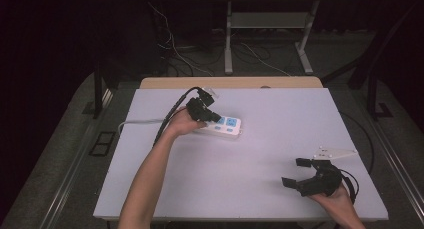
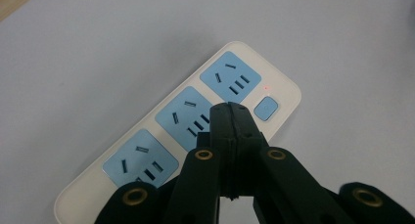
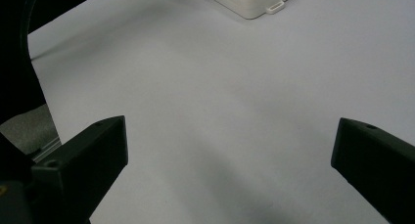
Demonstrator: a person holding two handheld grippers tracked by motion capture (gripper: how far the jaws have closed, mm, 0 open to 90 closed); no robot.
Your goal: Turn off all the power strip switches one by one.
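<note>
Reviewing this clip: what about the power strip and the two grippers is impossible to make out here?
- Power strip, left gripper view: its near end is hidden behind the shut left gripper; contact between tips and strip is unclear.
- High view: the left gripper and hand cover part of the strip; the sockets are too small to read.
- Right gripper view: the strip is cut off by the top edge, beyond the open right gripper.
</note>
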